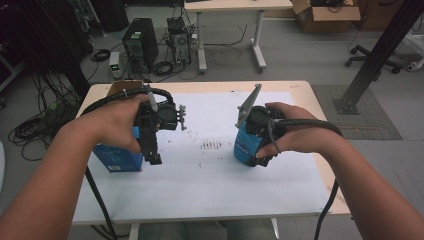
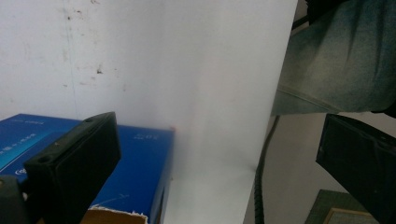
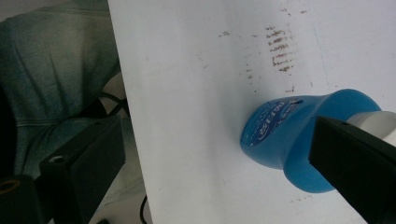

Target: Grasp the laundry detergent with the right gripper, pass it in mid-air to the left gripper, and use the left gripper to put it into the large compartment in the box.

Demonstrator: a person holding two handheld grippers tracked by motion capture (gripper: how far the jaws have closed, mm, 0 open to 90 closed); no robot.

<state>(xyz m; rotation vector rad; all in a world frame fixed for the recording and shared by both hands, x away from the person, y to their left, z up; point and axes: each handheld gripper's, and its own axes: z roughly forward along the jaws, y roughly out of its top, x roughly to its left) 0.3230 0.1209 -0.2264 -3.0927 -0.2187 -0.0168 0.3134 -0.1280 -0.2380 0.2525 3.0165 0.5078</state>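
A blue bottle (image 1: 245,148) with a white cap (image 3: 373,122) stands on the white sheet at the table's right. My right gripper (image 1: 261,156) hangs over it, pointing down. In the right gripper view the right gripper (image 3: 217,135) is open, jaws wide apart, and the bottle (image 3: 280,135) lies by the right jaw, untouched by the left one. A blue carton (image 1: 119,159) lies at the table's left. My left gripper (image 1: 155,156) sits just right of it. In the left gripper view the left gripper (image 2: 217,135) is open with bare paper between its jaws and the carton (image 2: 135,172) under the left jaw.
A white paper sheet (image 1: 210,175) covers most of the wooden table (image 1: 305,90) and bears small brown marks (image 1: 211,145) at its middle. The person's lap in jeans (image 2: 336,60) sits at the near edge. Computer towers (image 1: 140,42), cables and another table stand on the floor beyond.
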